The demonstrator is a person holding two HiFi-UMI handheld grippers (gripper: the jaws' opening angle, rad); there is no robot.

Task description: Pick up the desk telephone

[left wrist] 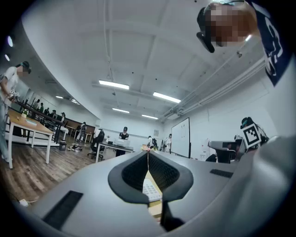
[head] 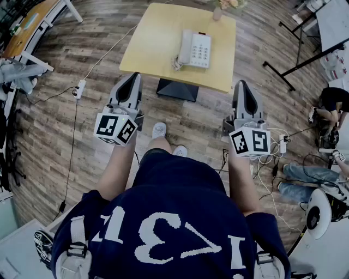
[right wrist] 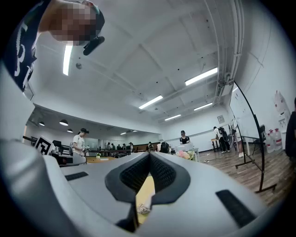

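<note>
A white desk telephone [head: 194, 49] with its handset on the cradle and a coiled cord lies on a small yellow wooden table [head: 152, 49]. Both grippers hang in the air short of the table's near edge, well apart from the phone. My left gripper [head: 133, 76] is shut with nothing in it. My right gripper [head: 242, 85] is likewise shut and holds nothing. In the left gripper view the closed jaws [left wrist: 148, 153] leave a slit showing the phone's keypad [left wrist: 151, 190]. In the right gripper view the closed jaws [right wrist: 149, 155] show the tabletop [right wrist: 146, 190] and the coiled cord [right wrist: 142, 209].
A vase of flowers [head: 218, 11] stands at the table's far edge. Cables and a power strip [head: 80, 87] lie on the wood floor at left. A black stand's legs [head: 283, 68] and people sitting on the floor [head: 331, 103] are at right. My shoes [head: 159, 129] are near the table base [head: 177, 90].
</note>
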